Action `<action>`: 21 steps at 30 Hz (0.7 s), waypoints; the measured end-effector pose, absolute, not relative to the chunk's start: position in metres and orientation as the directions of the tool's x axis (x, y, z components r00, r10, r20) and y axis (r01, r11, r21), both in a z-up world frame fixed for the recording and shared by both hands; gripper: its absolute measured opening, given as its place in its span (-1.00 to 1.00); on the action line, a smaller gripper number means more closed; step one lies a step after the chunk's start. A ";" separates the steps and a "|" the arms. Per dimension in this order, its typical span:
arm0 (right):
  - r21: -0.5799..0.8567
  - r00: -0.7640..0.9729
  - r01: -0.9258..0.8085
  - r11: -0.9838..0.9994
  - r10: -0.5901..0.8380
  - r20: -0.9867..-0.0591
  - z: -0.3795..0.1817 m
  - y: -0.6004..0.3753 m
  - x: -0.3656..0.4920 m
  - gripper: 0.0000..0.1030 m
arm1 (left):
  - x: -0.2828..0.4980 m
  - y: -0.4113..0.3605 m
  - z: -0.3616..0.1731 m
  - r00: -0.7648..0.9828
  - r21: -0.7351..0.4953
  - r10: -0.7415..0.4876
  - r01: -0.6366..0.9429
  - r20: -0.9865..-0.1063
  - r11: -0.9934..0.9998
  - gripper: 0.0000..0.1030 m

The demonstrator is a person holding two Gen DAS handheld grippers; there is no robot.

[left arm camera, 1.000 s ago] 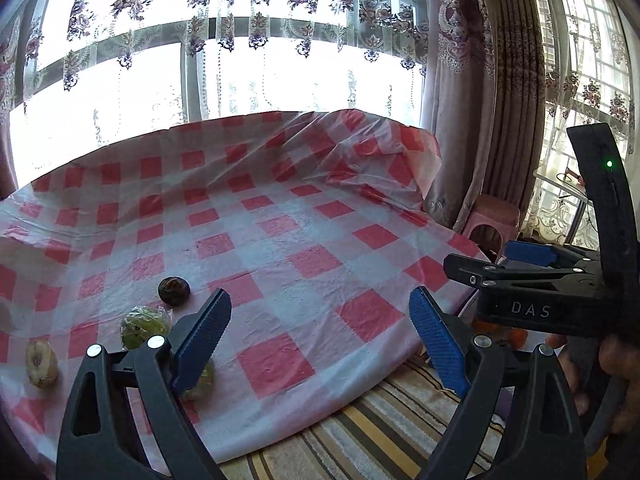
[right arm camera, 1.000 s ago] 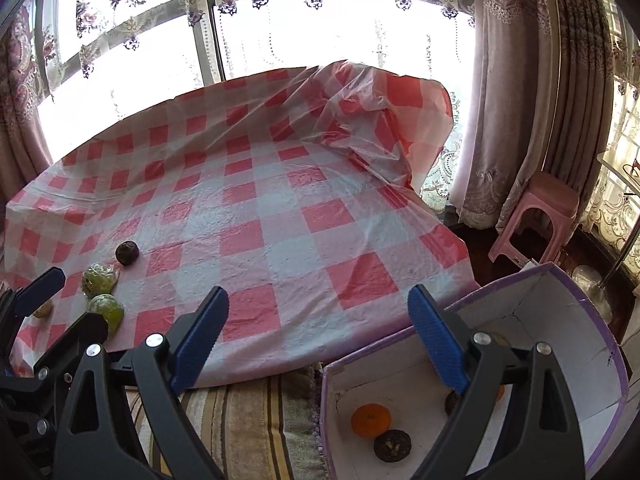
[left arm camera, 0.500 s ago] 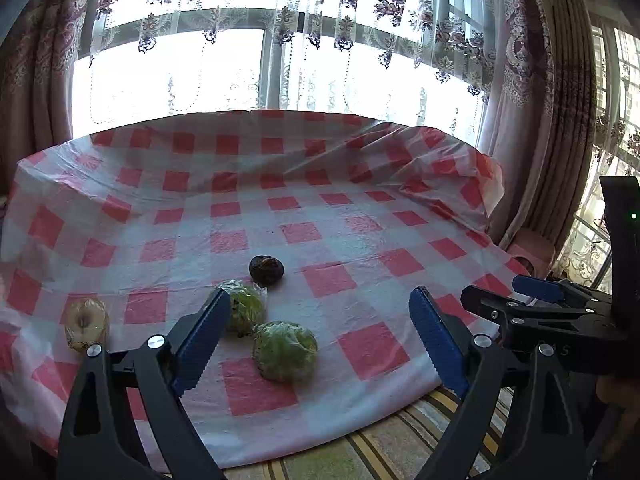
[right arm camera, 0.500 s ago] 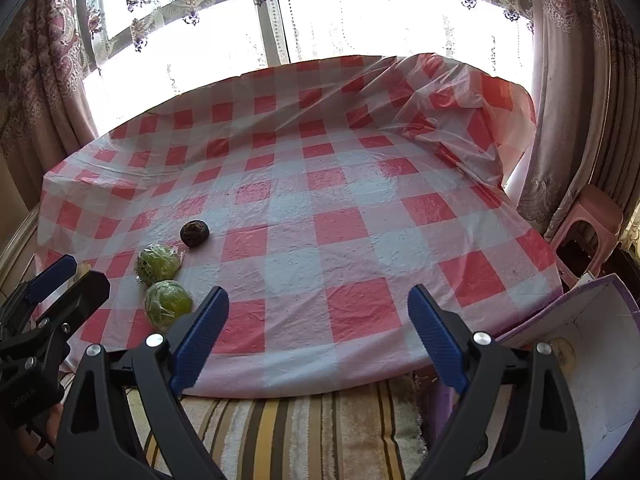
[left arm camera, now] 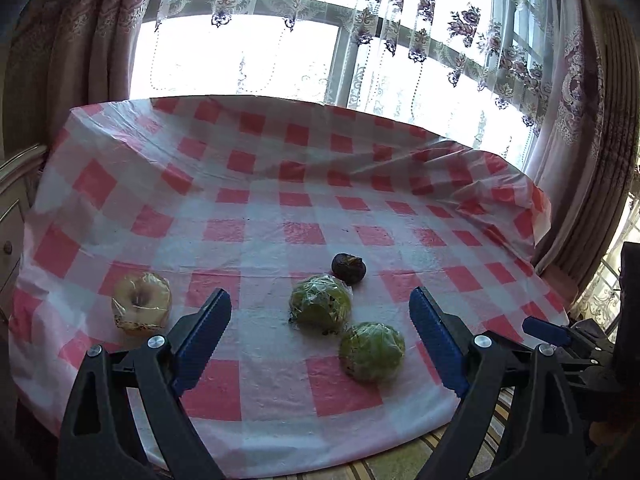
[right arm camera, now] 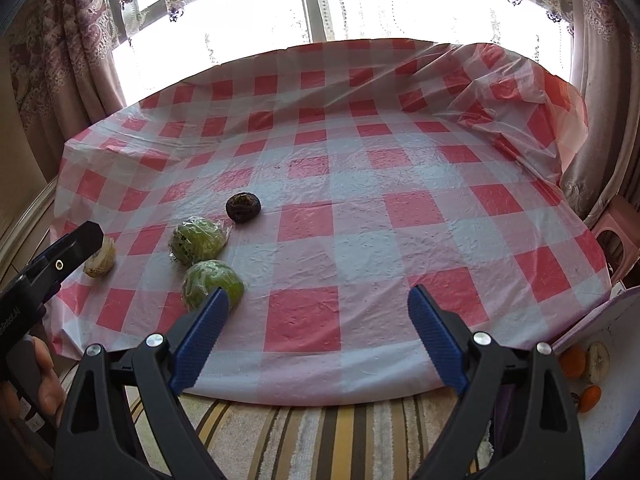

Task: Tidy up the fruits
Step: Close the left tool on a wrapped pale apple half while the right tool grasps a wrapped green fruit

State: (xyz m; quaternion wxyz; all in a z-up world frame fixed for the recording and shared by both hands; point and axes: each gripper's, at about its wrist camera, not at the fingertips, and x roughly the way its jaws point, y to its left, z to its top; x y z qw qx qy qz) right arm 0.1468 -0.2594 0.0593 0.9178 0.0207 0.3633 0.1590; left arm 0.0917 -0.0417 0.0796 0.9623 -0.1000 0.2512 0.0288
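Worktop draped in a thin red-and-white checked plastic cloth, creased and lifted along the far right edge. Window with patterned lace curtains behind it.

Four fruits sit near the front left of the cloth:
- pale yellow apple in clear plastic wrap, stem hollow facing up, farthest left, apart from the others; in the right wrist view it is partly hidden behind the tip of the other tool.
- green round fruit in crinkled clear wrap, middle of the group.
- second green wrapped fruit, nearer the front edge, just beside the first; whether they touch cannot be told.
- small dark brown-purple round fruit, just behind the first green one, its wrap close to or touching it.

Left hand-held gripper: released, blue ribbed pads spread wide, nothing between them. It hangs above the front edge of the cloth, with both green fruits lying in the gap between the pads as seen from its camera.

Right hand-held gripper: also released and empty, over the front edge of the cloth, right of the fruit group; its left pad overlaps the nearer green fruit in view.

Striped rug on the floor below. At lower right, a white box with purple edge holds orange fruits and a pale cut-looking piece. Pink plastic stool beside the worktop at right.
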 end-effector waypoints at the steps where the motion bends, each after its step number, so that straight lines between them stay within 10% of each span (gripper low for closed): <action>1: 0.153 0.682 -0.282 0.947 0.310 -0.662 0.059 -0.256 0.147 0.77 | 0.092 -0.037 0.079 0.871 -0.182 0.014 -0.119 -0.491 0.976 0.69; 21: 0.092 0.609 -0.435 0.896 0.368 -0.703 0.051 -0.185 0.154 0.77 | 0.091 0.057 0.052 0.789 -0.239 0.195 -0.395 -0.582 0.887 0.69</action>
